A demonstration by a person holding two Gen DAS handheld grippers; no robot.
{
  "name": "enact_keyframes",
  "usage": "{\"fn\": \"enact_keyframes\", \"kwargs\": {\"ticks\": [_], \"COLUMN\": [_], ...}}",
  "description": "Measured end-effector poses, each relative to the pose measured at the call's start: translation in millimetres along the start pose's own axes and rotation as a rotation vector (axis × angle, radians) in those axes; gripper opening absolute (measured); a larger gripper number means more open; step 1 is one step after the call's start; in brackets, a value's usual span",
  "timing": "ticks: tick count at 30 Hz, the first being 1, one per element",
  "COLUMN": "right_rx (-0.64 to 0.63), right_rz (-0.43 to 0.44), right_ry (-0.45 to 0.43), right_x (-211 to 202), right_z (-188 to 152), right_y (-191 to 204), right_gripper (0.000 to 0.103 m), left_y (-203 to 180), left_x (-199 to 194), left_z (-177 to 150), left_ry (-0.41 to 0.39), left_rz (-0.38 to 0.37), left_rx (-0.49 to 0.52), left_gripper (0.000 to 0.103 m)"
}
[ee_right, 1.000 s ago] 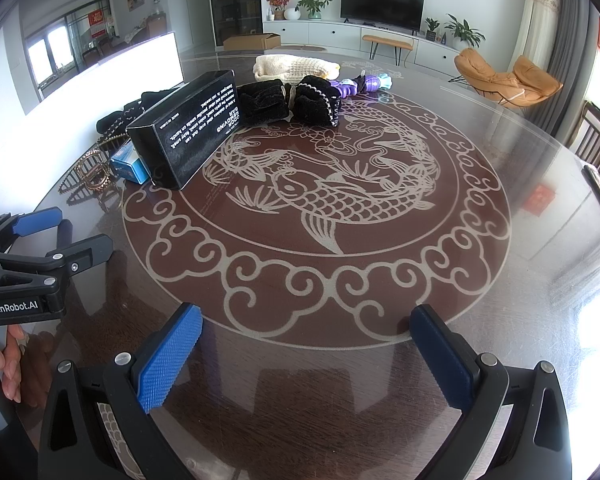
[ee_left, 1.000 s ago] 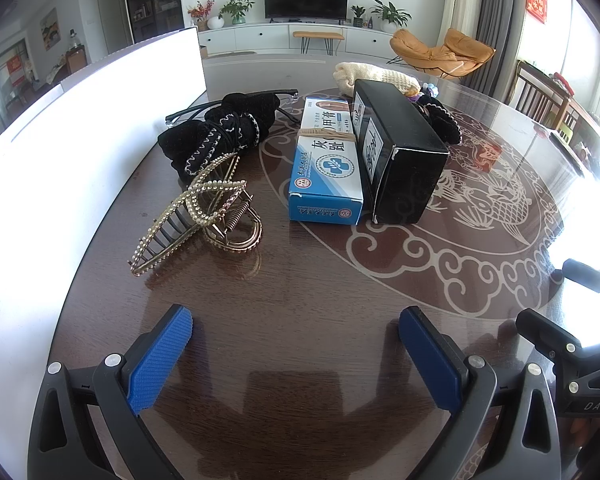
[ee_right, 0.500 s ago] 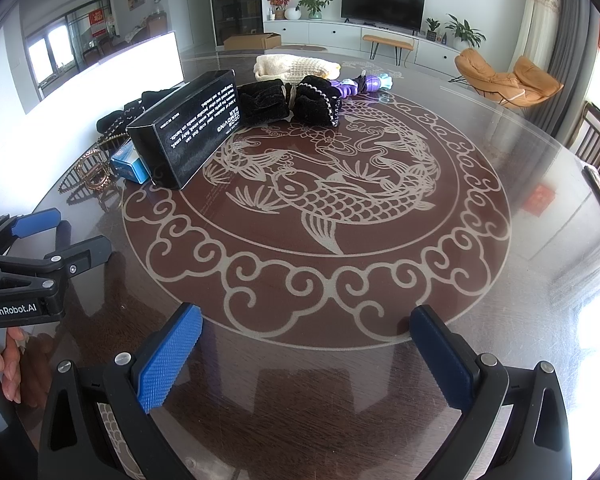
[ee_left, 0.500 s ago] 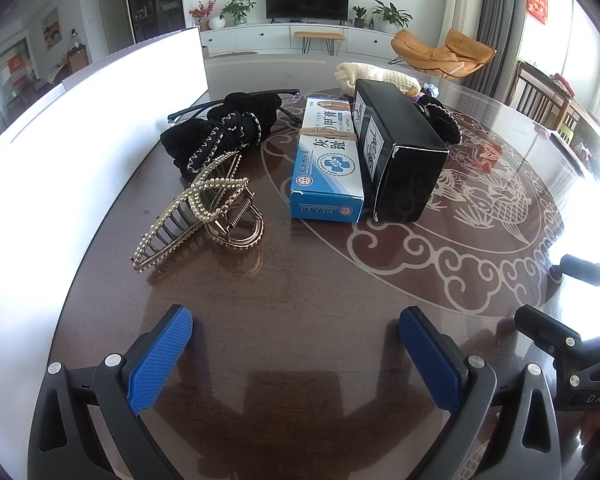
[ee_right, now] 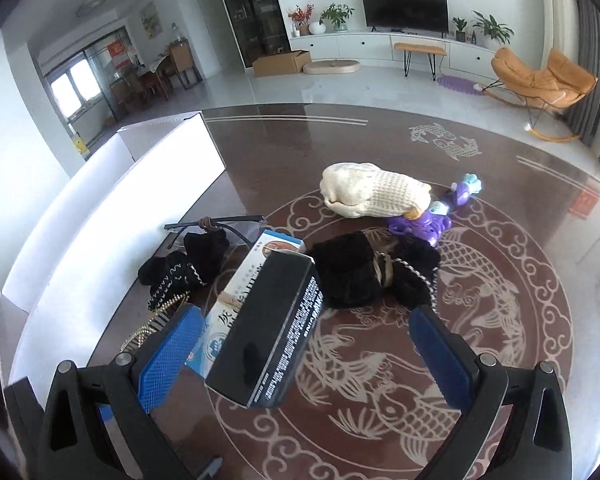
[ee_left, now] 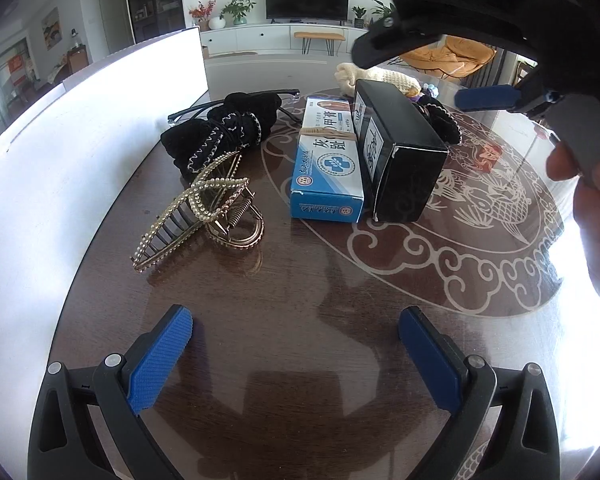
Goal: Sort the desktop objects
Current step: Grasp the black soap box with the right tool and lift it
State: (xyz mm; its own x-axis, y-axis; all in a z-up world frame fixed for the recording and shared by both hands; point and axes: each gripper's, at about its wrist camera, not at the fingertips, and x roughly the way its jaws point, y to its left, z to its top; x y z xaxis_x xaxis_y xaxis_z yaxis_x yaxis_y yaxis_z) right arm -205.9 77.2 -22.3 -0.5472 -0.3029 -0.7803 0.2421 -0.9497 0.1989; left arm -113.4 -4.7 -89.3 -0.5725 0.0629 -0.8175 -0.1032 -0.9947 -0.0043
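Note:
A black box [ee_left: 396, 148] lies beside a blue-and-white medicine box [ee_left: 327, 160] on the brown table [ee_left: 292, 320]. A pearl hair claw [ee_left: 196, 212] and a black scrunchie [ee_left: 224, 128] lie to their left. My left gripper [ee_left: 296, 356] is open and empty, low over the table, short of them. My right gripper [ee_right: 300, 356] is open above the black box [ee_right: 266, 332], one finger on each side of it, apart from it. The right gripper also shows at the top right of the left wrist view, with one blue pad [ee_left: 486, 97] visible.
A long white box [ee_right: 112, 200] stands along the table's left side. Glasses [ee_right: 216, 226], a black furry hair tie [ee_right: 364, 272], a cream knitted item [ee_right: 372, 196] and a purple toy [ee_right: 436, 220] lie beyond the boxes. The table's right half shows only its fish pattern.
My right gripper has swung up and left from the table's near edge to above the black box. My left gripper has barely moved.

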Motion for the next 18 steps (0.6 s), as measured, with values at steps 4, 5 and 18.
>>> {"fn": "enact_keyframes", "kwargs": {"ticks": [4,5,18], "right_rx": [0.007,0.001,0.478], "right_rz": [0.085,0.084,0.322], "right_ry": [0.096,0.114,0.07], "right_x": [32.5,38.4,12.4], "right_z": [2.3,0.7,-76.7], "right_y": [16.3,18.9,-107.0], "right_gripper": [0.096,0.081,0.06], "left_y": [-0.3,-0.3,0.6], "left_x": [0.0,0.0,0.0], "left_z": [-0.5,-0.6,-0.8], "left_ry": [0.0,0.0,0.0], "left_rz": [0.0,0.0,0.0], "left_rx": [0.0,0.0,0.0], "left_gripper": [0.103,0.103,0.103]}}
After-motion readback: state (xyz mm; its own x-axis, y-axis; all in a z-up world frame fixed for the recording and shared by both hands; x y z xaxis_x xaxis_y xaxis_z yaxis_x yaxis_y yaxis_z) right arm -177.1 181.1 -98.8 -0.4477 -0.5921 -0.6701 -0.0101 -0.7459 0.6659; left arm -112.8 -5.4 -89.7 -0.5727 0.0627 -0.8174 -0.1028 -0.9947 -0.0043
